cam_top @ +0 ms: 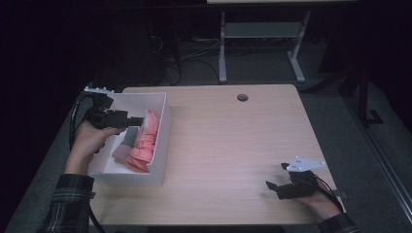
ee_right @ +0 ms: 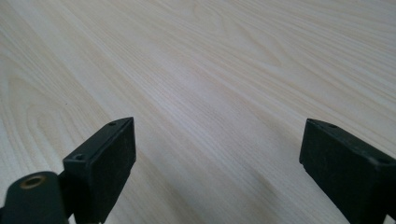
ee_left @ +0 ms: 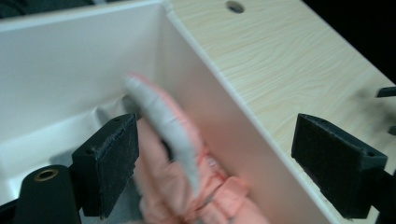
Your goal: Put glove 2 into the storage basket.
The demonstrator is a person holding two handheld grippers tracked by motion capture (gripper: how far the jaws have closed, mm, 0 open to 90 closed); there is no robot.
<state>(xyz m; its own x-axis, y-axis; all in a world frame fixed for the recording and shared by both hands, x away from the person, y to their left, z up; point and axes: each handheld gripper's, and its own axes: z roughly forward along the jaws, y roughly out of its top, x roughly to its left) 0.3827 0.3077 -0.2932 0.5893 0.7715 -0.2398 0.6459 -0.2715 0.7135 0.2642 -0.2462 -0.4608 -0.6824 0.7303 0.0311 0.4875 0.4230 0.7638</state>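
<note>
A: While the left tongs [cam_top: 137, 120] are held over the white bin [cam_top: 164, 141] at the bench's [cam_top: 233, 145] left side, jaws wide, nothing is gripped yet.

B: Noted. In the left gripper view one jaw is seen inside the bin beside the pink-and-grey gloves [ee_left: 187, 163], the other out over the bench; the bin wall is straddled.

A: Gloves are piled along the bin's right wall. None has been lifted out.

B: Right tongs [cam_top: 275, 182] are rested at the near right, jaws wide, empty. The work is judged barely begun: grasp and removal are left.
</note>
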